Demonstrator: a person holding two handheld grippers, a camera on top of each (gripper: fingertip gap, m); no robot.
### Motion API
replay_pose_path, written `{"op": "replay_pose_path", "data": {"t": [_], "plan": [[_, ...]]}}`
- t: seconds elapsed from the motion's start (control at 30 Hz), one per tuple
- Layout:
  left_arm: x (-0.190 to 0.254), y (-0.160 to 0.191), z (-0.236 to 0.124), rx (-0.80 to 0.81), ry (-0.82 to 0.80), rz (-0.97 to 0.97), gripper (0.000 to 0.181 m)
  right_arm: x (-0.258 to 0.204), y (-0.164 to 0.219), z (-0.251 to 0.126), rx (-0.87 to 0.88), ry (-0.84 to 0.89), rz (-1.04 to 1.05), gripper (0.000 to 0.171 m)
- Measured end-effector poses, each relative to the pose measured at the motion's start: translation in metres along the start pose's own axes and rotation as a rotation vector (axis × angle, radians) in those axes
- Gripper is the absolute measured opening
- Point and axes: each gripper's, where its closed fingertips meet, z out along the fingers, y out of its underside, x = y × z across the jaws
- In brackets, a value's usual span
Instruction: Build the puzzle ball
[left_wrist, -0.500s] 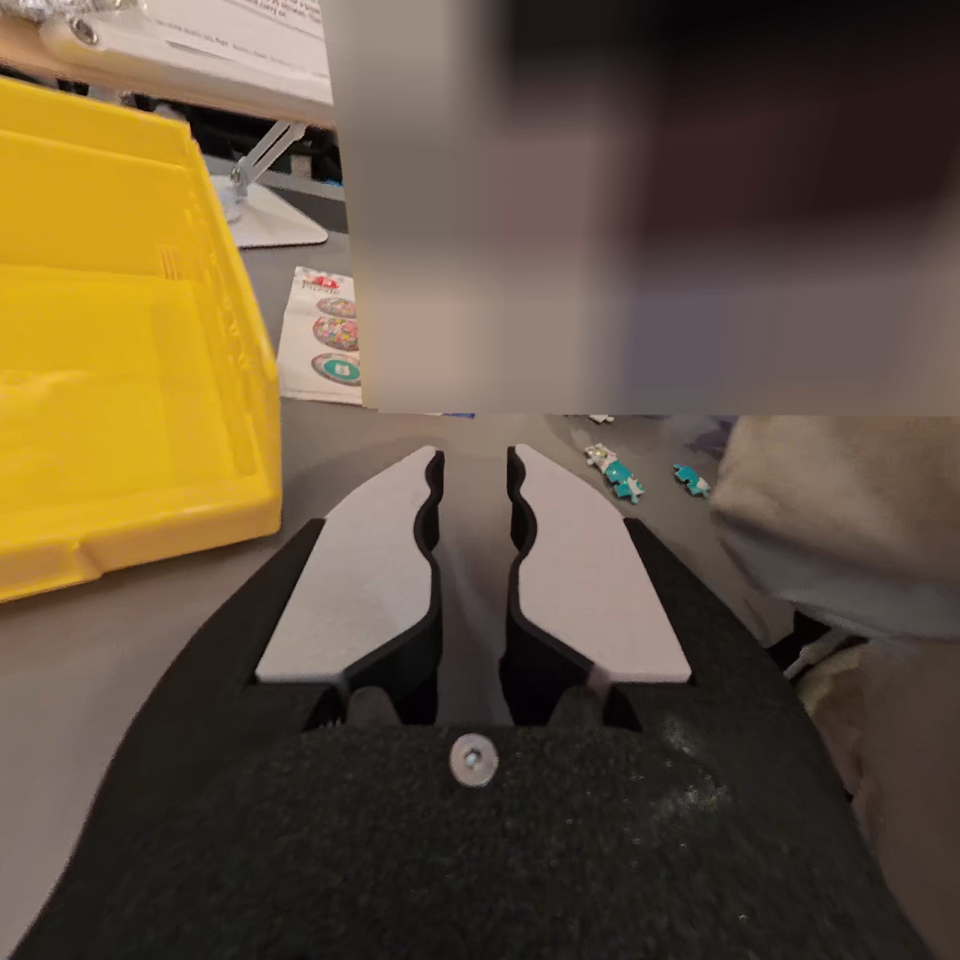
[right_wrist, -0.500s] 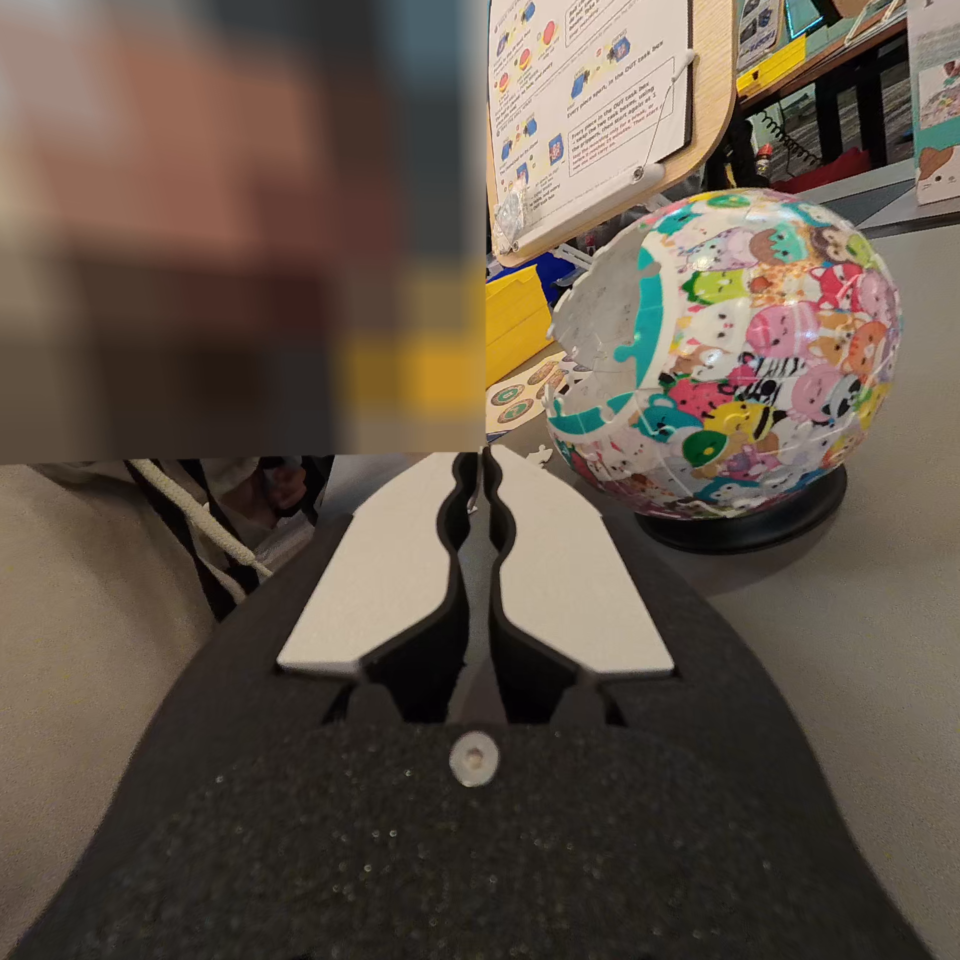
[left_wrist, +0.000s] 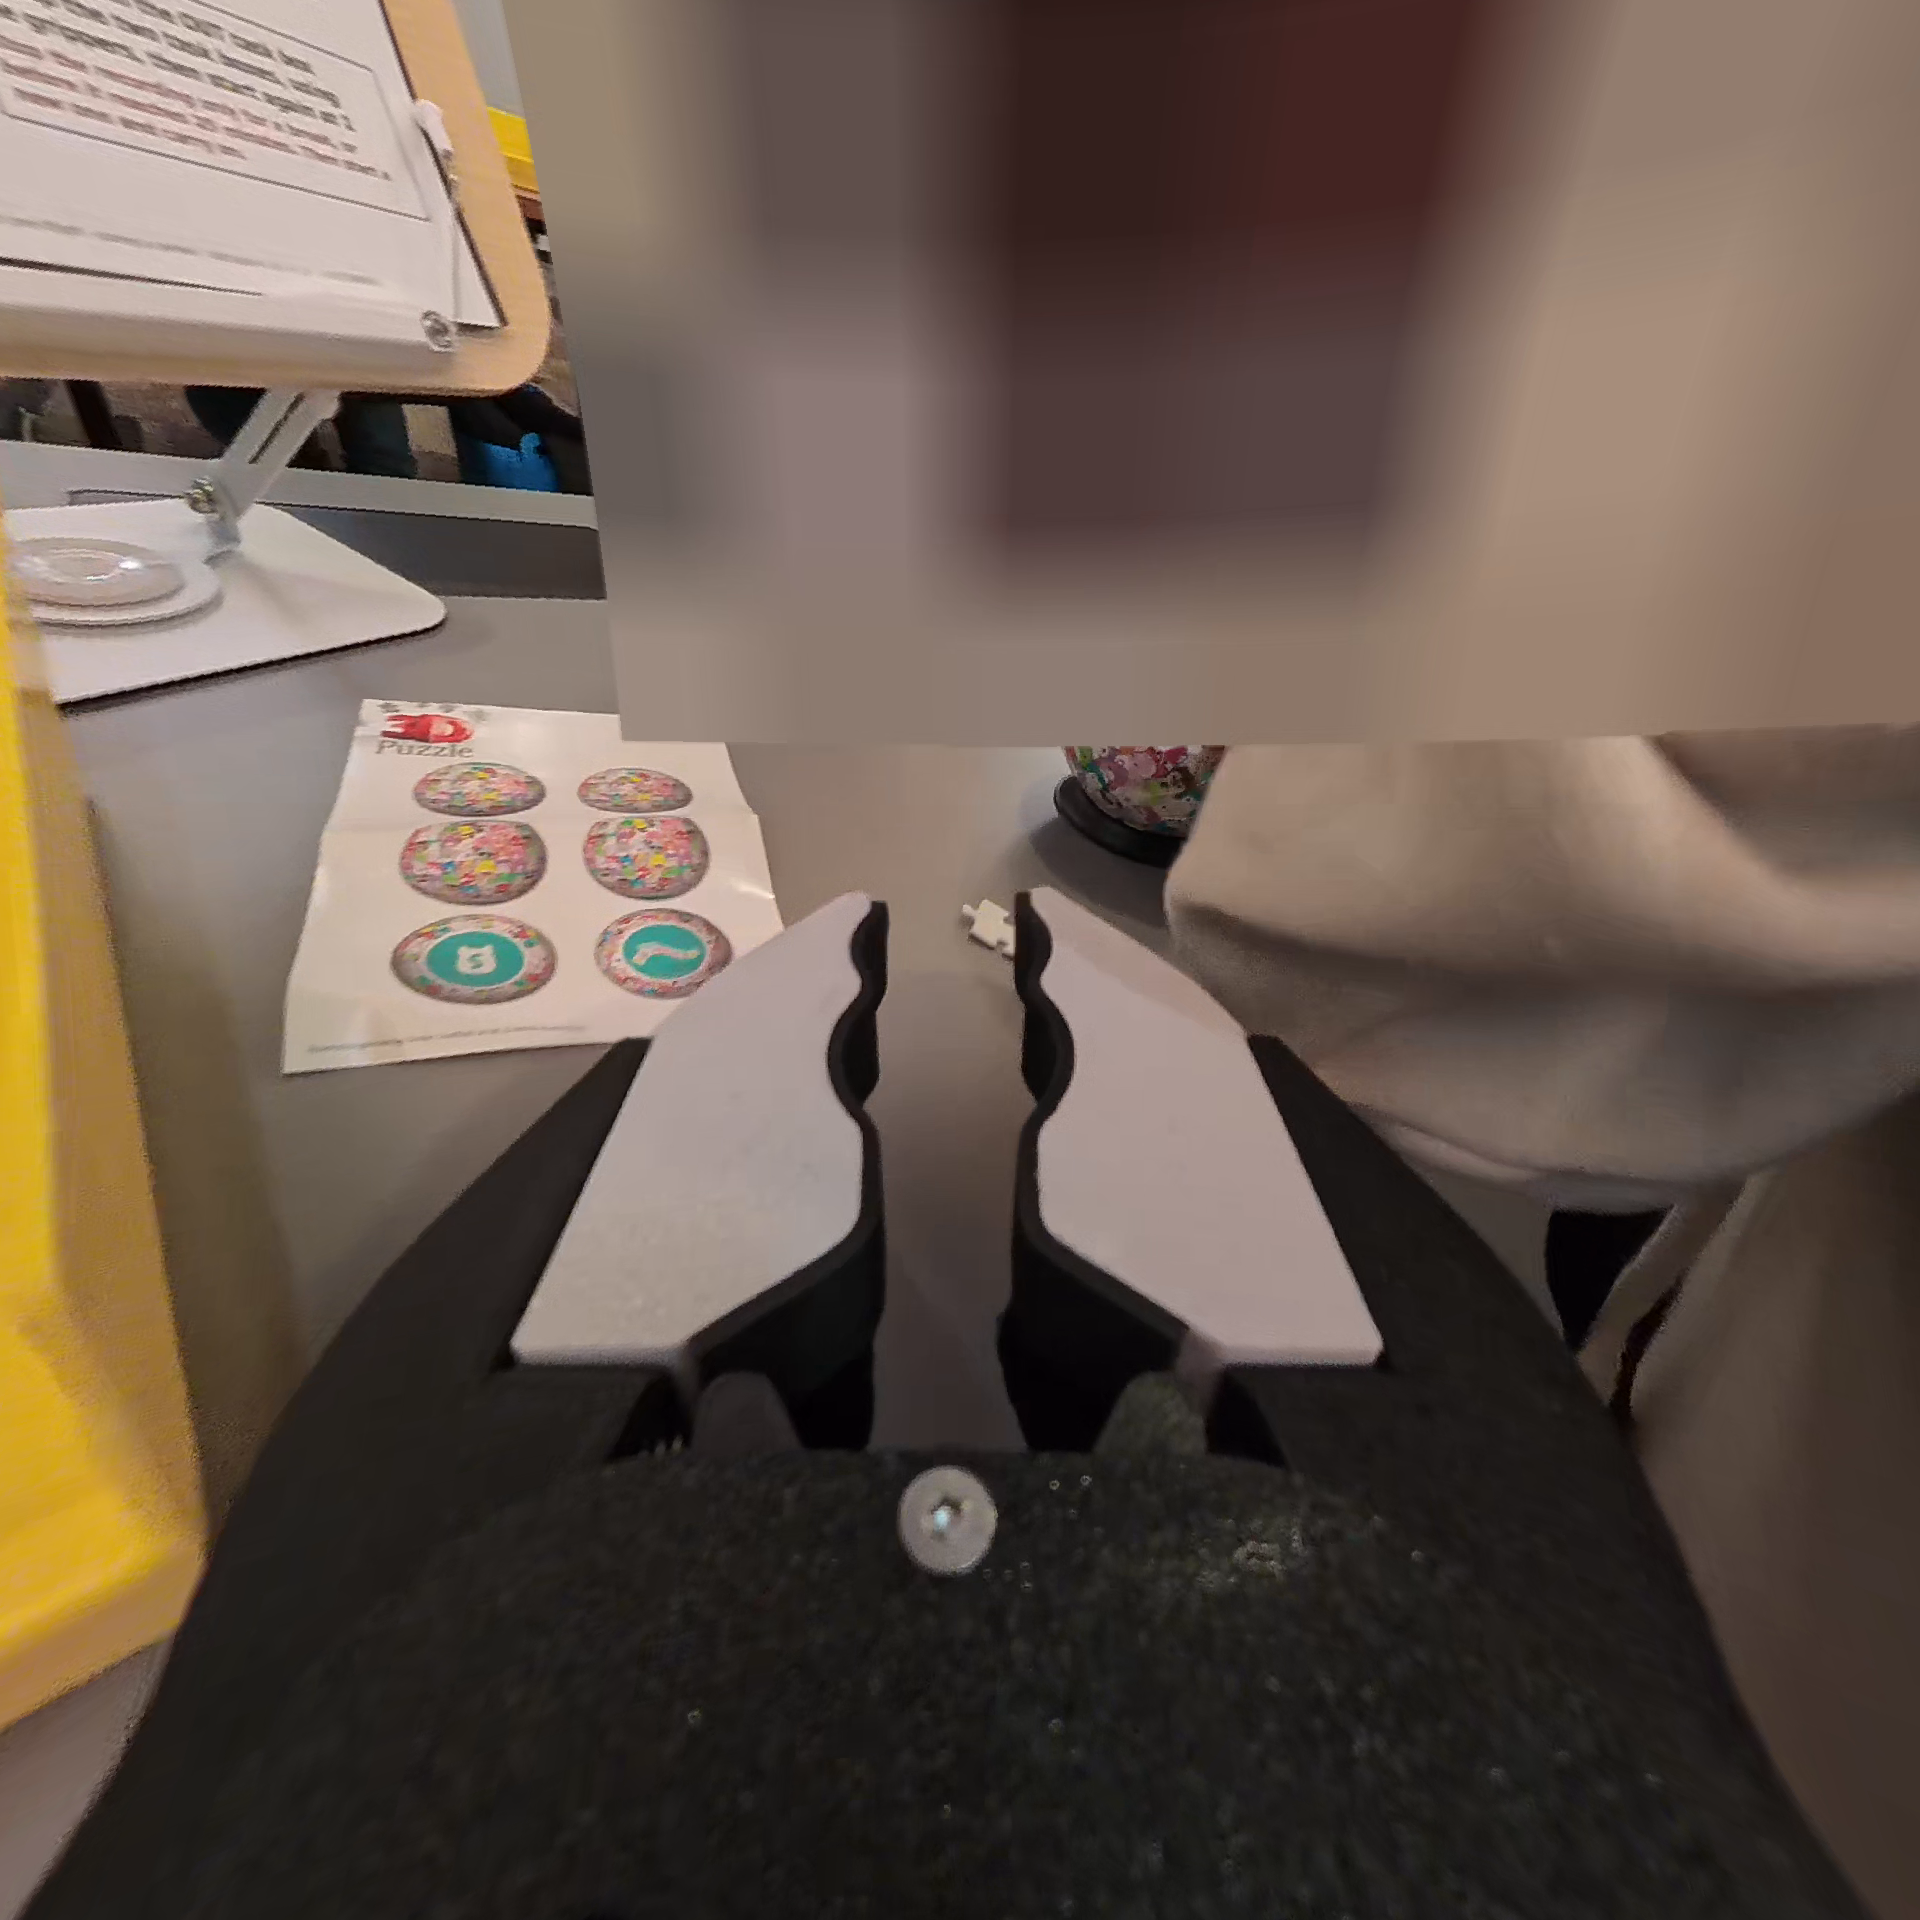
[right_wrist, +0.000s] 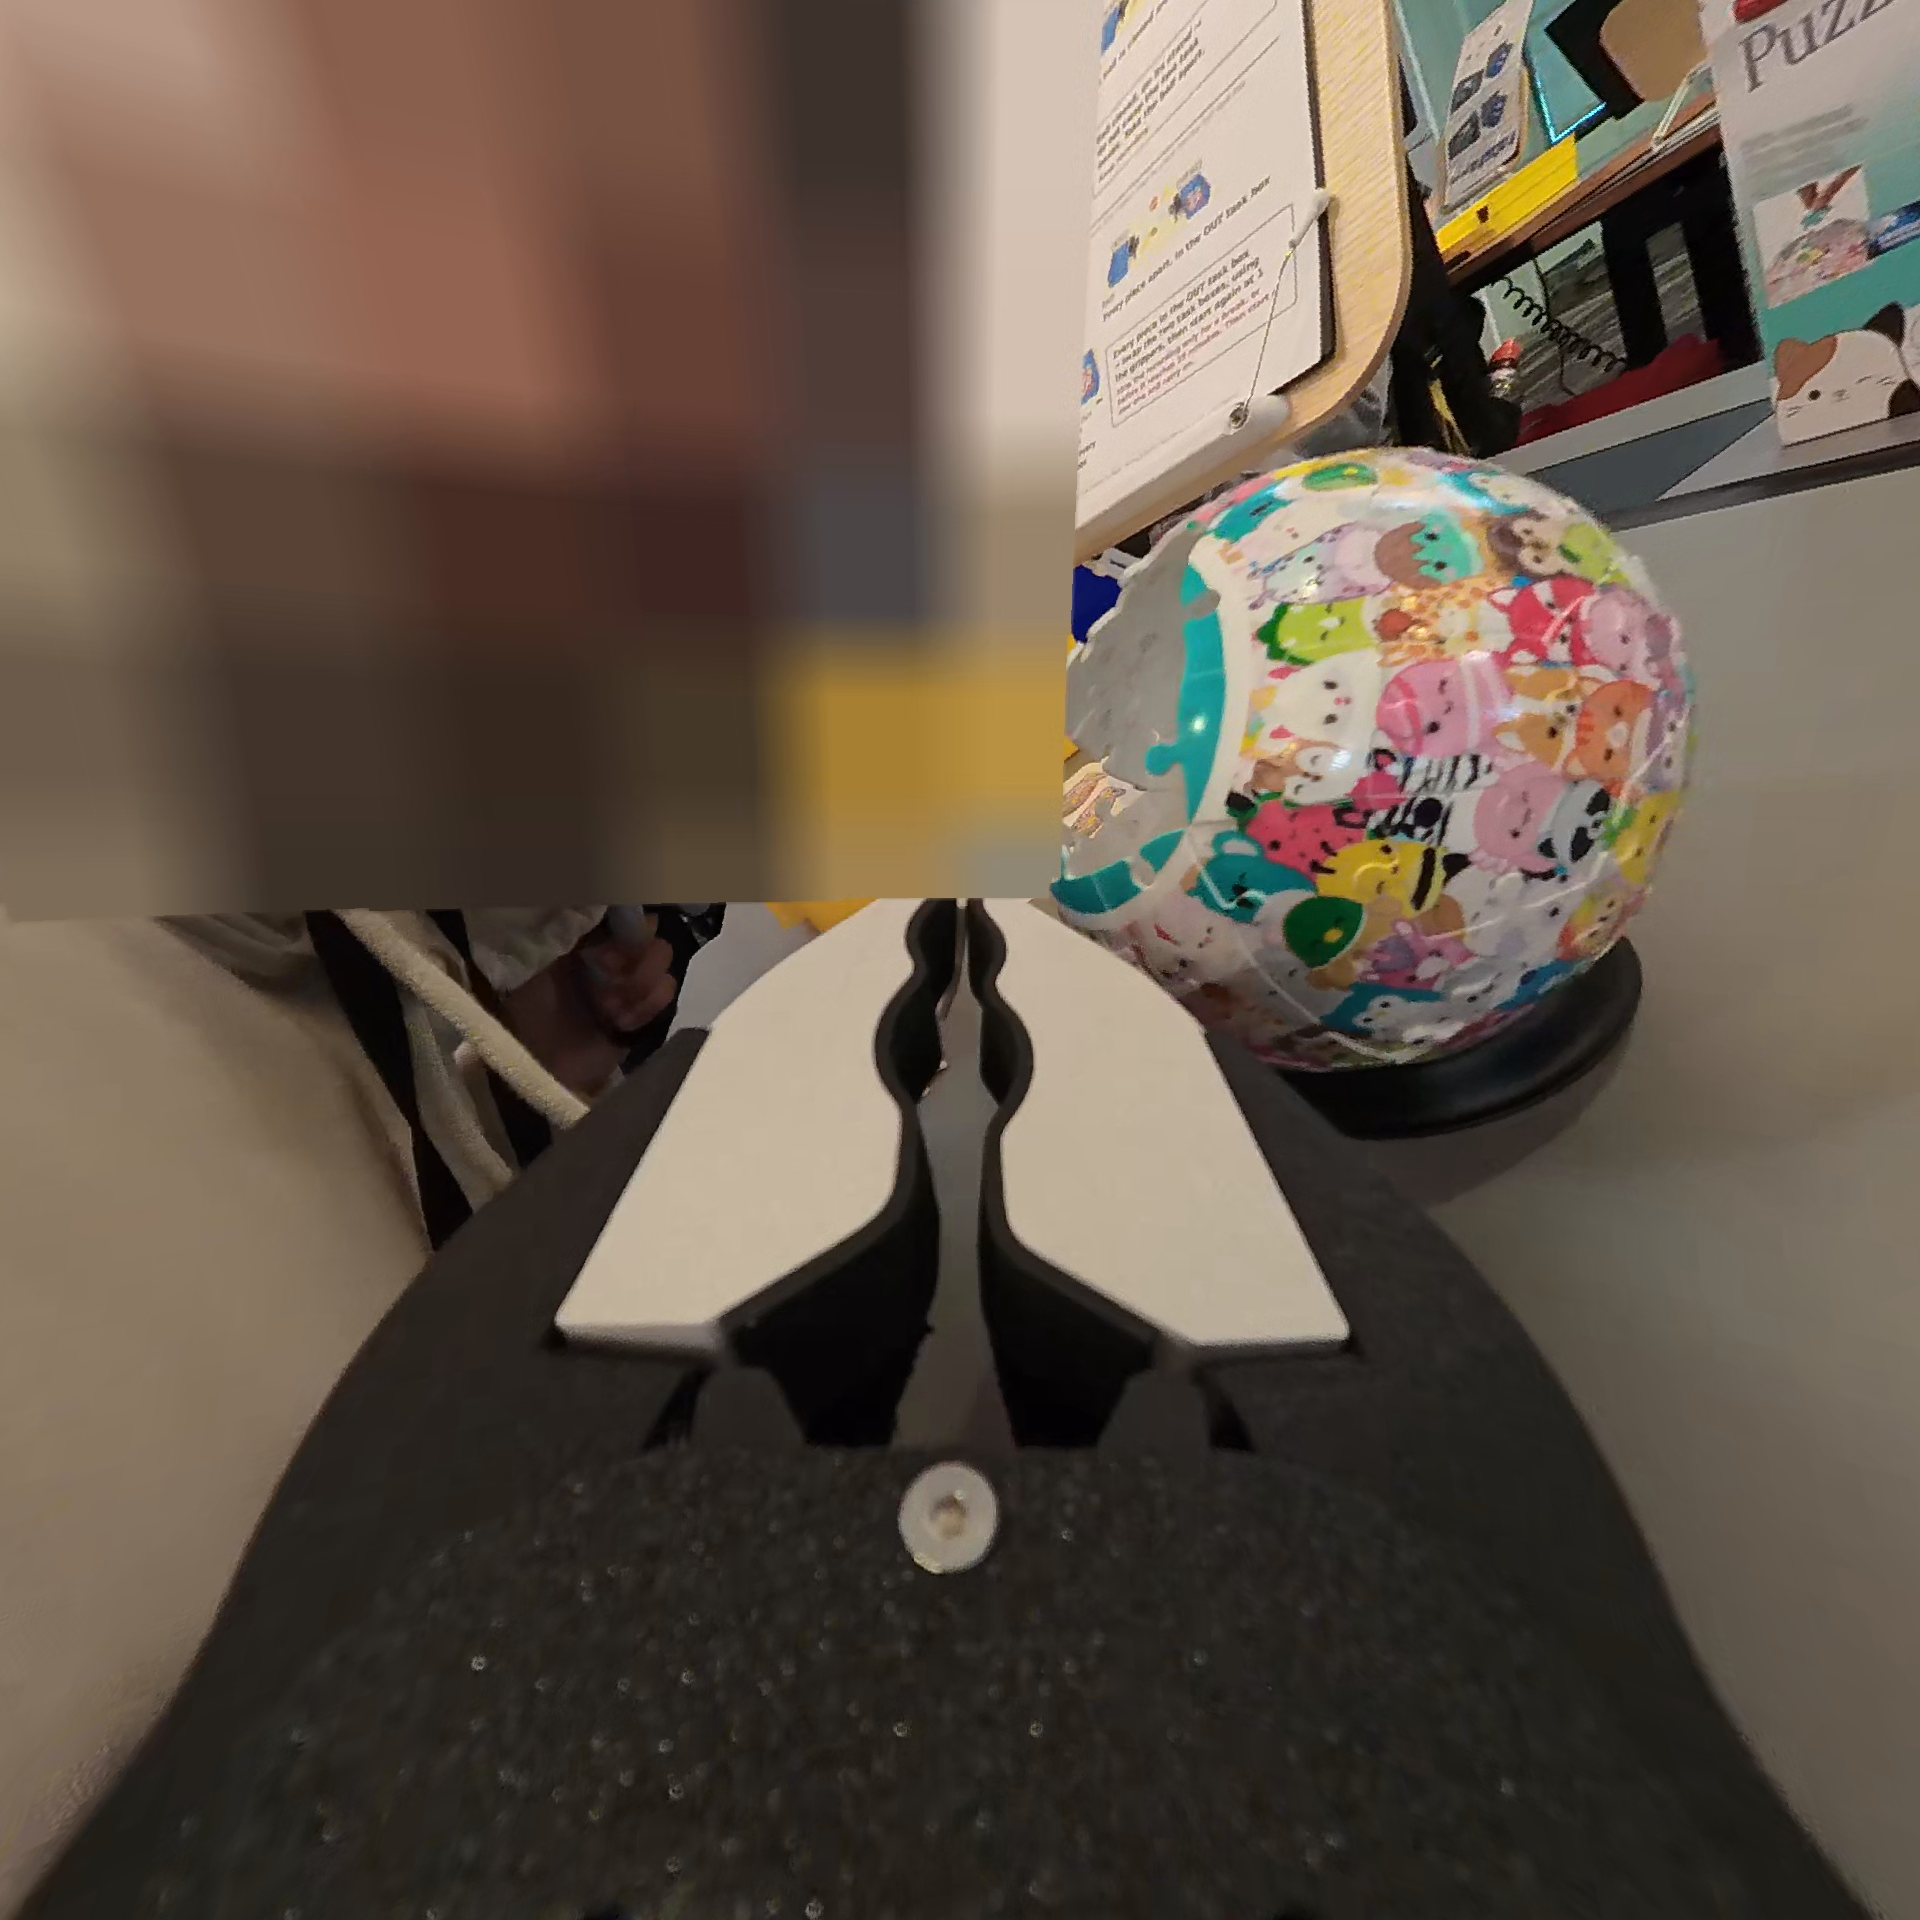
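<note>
Behind a sleeve, the puzzle ball is mostly hidden.

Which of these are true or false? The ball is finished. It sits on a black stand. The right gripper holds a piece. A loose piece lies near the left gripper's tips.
1. The puzzle ball is finished: false, a gap shows on its left side.
2. It sits on a black stand: true.
3. The right gripper holds a piece: false, it is shut on nothing.
4. A loose white piece lies near the left gripper tips: true.
</note>
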Motion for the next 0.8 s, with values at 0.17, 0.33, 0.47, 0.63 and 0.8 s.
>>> {"op": "replay_pose_path", "data": {"t": [0.17,0.33,0.47,0.63,0.8], "plan": [[0.01,0.004,0.031,-0.039,0.067,-0.015,0.023,-0.002,0.001,0.0,-0.002,-0.001,-0.015,0.002],[0.023,0.012,0.061,-0.073,0.146,-0.057,0.022,-0.001,0.001,0.001,-0.009,-0.002,-0.003,0.002],[0.034,0.014,0.083,-0.099,0.185,-0.047,0.022,-0.001,0.001,0.0,-0.005,0.0,-0.001,0.002],[0.045,0.021,0.11,-0.128,0.212,-0.045,0.022,-0.004,0.002,-0.003,-0.001,-0.008,0.009,0.002],[0.046,0.029,0.133,-0.165,0.169,-0.005,0.022,-0.005,0.002,-0.005,0.0,-0.009,0.018,0.002]]}}
